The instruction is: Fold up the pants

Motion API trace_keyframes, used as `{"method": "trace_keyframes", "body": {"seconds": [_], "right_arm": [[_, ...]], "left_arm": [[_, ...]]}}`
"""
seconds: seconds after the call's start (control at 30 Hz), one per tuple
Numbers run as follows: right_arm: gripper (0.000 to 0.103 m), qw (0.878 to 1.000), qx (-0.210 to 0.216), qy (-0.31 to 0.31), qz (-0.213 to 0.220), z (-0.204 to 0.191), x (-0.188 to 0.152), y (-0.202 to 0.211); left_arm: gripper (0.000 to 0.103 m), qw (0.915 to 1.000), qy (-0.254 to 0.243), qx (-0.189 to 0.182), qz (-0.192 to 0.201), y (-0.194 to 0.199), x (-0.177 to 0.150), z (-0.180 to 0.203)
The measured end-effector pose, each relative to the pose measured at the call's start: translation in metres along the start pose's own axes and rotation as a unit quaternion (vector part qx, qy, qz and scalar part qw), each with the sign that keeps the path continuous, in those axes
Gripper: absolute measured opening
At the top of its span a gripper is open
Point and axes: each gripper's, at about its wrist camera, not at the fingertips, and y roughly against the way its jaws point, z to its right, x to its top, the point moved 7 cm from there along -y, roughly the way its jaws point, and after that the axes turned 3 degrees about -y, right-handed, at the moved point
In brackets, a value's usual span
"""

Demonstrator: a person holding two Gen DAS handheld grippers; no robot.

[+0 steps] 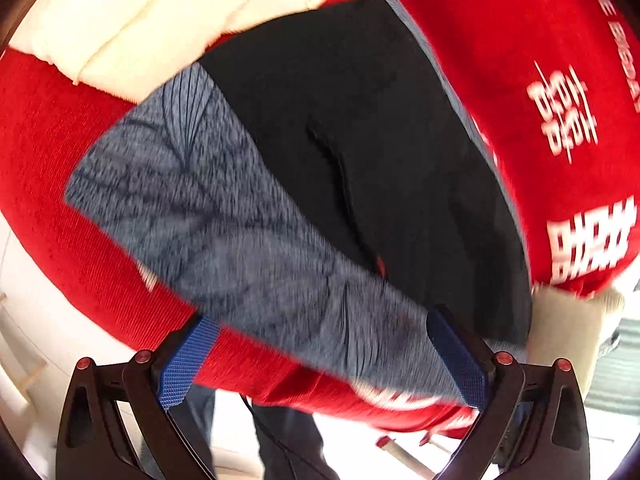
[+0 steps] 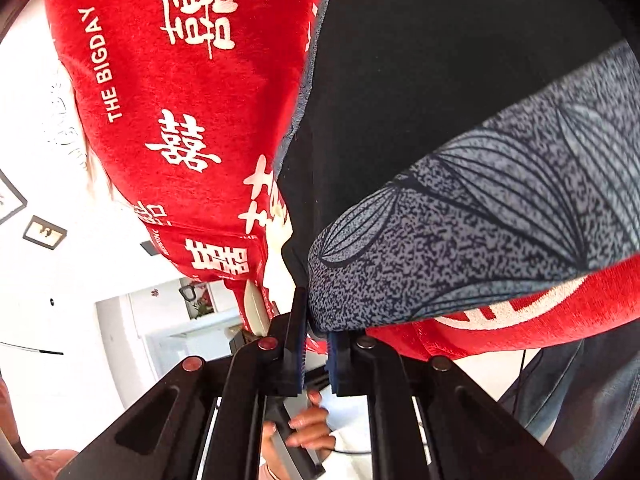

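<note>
The pants (image 1: 224,200) are grey-blue with a dark leaf print, and their black inner side (image 1: 360,120) is turned up over them. They lie on a red blanket (image 1: 72,208) with white characters. My left gripper (image 1: 320,356) is open, its blue pads (image 1: 188,364) spread on either side of the printed pant edge, just above the cloth. In the right wrist view my right gripper (image 2: 317,356) is shut on the corner of the printed pants (image 2: 480,220), with the black side (image 2: 400,80) behind it.
A cream quilt (image 1: 140,20) lies at the far end of the red blanket (image 2: 168,100). A person's jeans (image 2: 580,400) and hand (image 2: 308,428) are below the bed edge. A white wall with frames (image 2: 44,232) and a doorway is to the left.
</note>
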Motion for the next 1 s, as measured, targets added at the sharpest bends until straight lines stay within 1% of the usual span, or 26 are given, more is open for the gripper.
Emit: {"method": "trace_keyframes", "body": {"seconds": [0.03,0.07,0.1,0.13,0.17,0.2,0.3,0.33,0.4,0.5,0.57,0.63,0.7,0.77,0.8,0.83,0.9,0.93,1.0], "right_arm": [[0.009,1.0,-0.007,-0.002,-0.005,-0.002,0.001,-0.004],[0.009,1.0,-0.012,-0.002,-0.008,-0.002,0.003,-0.005],[0.009,1.0,-0.019,-0.003,-0.012,-0.003,0.005,-0.006],[0.01,0.999,-0.03,0.001,-0.016,-0.005,0.006,-0.006],[0.01,0.999,-0.039,0.007,-0.019,-0.007,0.008,-0.006],[0.01,0.999,-0.047,0.014,-0.023,-0.011,0.01,-0.005],[0.01,0.996,-0.061,0.048,-0.033,-0.04,0.027,-0.007],[0.009,0.996,-0.063,0.06,-0.036,-0.046,0.031,-0.006],[0.009,0.993,-0.065,0.086,-0.041,-0.068,0.05,-0.007],[0.009,0.989,-0.074,0.118,-0.043,-0.099,0.097,-0.017],[0.009,0.987,-0.085,0.13,-0.047,-0.11,0.127,-0.027],[0.009,0.983,-0.102,0.14,-0.056,-0.114,0.161,-0.043],[0.01,0.98,-0.121,0.142,-0.066,-0.111,0.188,-0.059],[0.01,0.976,-0.143,0.148,-0.077,-0.103,0.217,-0.08],[0.01,0.974,-0.151,0.149,-0.081,-0.097,0.227,-0.086],[0.011,0.972,-0.162,0.149,-0.084,-0.092,0.24,-0.094],[0.013,0.969,-0.18,0.145,-0.09,-0.079,0.264,-0.106],[0.013,0.967,-0.188,0.143,-0.098,-0.07,0.274,-0.115],[0.012,0.963,-0.203,0.141,-0.106,-0.06,0.284,-0.124]], "left_arm": [[0.096,0.9999,0.007,0.009,0.002,-0.002,0.005,-0.001],[0.083,0.9998,0.011,0.018,0.004,-0.003,0.009,-0.001],[0.055,0.9998,0.012,0.018,-0.003,-0.004,0.012,0.0],[0.044,0.9998,0.014,0.011,-0.01,-0.005,0.014,0.002],[0.036,0.9997,0.016,0.017,-0.003,-0.003,0.017,0.004],[0.024,0.9996,0.006,0.028,0.005,0.005,0.023,0.008],[0.024,0.9994,-0.015,0.024,0.021,0.025,0.038,0.029],[0.024,0.9988,-0.029,0.027,0.027,0.033,0.046,0.041],[0.024,0.9973,-0.054,0.031,0.038,0.041,0.064,0.064],[0.024,0.9941,-0.086,0.033,0.057,0.042,0.104,0.099],[0.024,0.9911,-0.106,0.042,0.07,0.031,0.134,0.12],[0.024,0.9873,-0.124,0.058,0.081,0.018,0.161,0.131],[0.025,0.9846,-0.134,0.076,0.082,0.001,0.186,0.137],[0.025,0.9829,-0.139,0.087,0.085,-0.021,0.209,0.141],[0.035,0.9816,-0.14,0.098,0.085,-0.033,0.22,0.143],[0.051,0.98,-0.138,0.111,0.09,-0.041,0.228,0.142],[0.068,0.9761,-0.127,0.142,0.104,-0.056,0.245,0.137],[0.07,0.9768,-0.12,0.145,0.103,-0.06,0.249,0.135],[0.071,0.9776,-0.106,0.151,0.102,-0.065,0.255,0.132]]}}
